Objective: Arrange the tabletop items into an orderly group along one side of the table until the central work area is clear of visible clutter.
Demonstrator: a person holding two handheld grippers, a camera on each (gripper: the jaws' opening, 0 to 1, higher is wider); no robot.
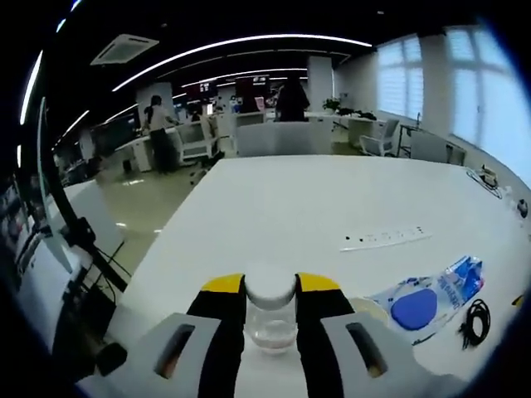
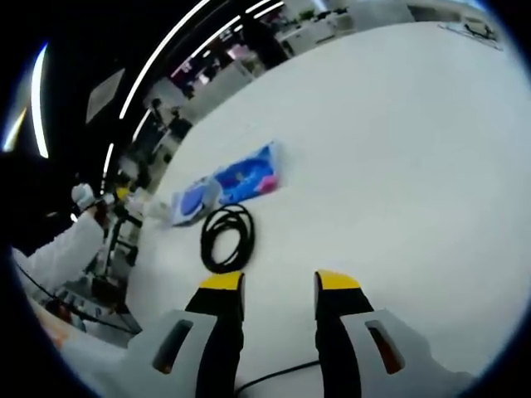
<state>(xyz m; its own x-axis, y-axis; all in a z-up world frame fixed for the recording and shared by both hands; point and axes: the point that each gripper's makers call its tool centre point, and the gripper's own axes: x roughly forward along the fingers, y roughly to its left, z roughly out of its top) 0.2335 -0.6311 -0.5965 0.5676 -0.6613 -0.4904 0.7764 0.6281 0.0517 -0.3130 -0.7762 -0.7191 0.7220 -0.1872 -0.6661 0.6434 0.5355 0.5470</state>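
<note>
- both jaws of the left gripper (image 1: 270,286) are seen pressed against a small clear jar (image 1: 270,319), which is pinched between them at 6 o'clock in the left gripper view.
- a white lid (image 1: 270,287) is seen on the jar, level with the yellow jaw tips.
- the jaws of the right gripper (image 2: 280,282) are held spread, with bare white worktop (image 2: 398,149) seen between the tips.
- a coiled black cable (image 2: 226,238) is found lying on the worktop just beyond the right gripper's left jaw, at about 11 o'clock from it; in the left gripper view it is seen at 4 o'clock (image 1: 476,322).
- a blue and white packet (image 2: 224,186) is laid flat just past the cable, at 10 o'clock in the right gripper view; in the left gripper view it is placed at 4 o'clock (image 1: 431,298), beside the cable.
- a white power strip (image 1: 386,238) is seen lying further out on the worktop, at about 2 o'clock from the jar.
- a thin black cord (image 2: 274,375) is seen crossing under the right gripper at 6 o'clock.
- office desks, chairs and standing people are made out beyond the worktop's far edge at 12 o'clock in the left gripper view.
</note>
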